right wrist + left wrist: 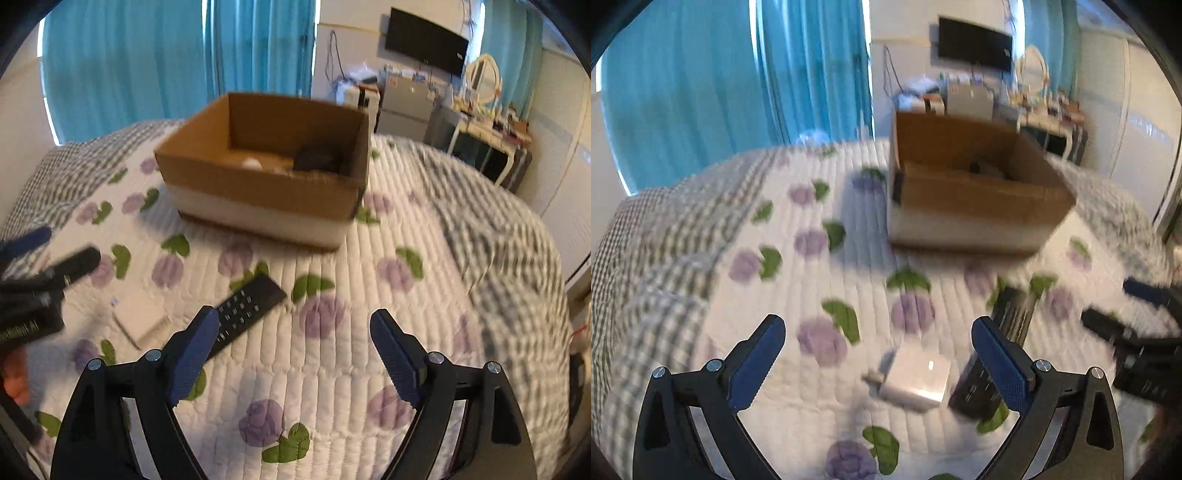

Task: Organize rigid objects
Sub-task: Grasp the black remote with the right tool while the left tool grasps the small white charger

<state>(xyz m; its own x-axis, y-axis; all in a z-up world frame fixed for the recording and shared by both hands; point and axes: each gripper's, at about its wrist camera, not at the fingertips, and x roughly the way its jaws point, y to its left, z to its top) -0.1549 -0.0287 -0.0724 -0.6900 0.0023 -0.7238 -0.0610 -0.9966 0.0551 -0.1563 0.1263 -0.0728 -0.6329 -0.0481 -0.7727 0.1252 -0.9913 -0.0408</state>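
Note:
An open cardboard box (975,192) (266,177) stands on the flowered quilt, with a dark object (317,158) and something white inside. A black remote (1001,343) (247,310) and a white charger block (916,376) (142,314) lie on the quilt in front of the box. My left gripper (879,350) is open and empty, hovering just above the charger, with the remote by its right finger. My right gripper (291,343) is open and empty, just right of the remote. Each gripper shows at the edge of the other's view, the right one (1134,325) and the left one (44,266).
The quilt (332,332) covers a bed with a checked border. Blue curtains (720,92) hang behind. A dresser with clutter (480,110), a wall television (424,44) and white cabinets stand past the bed's far side.

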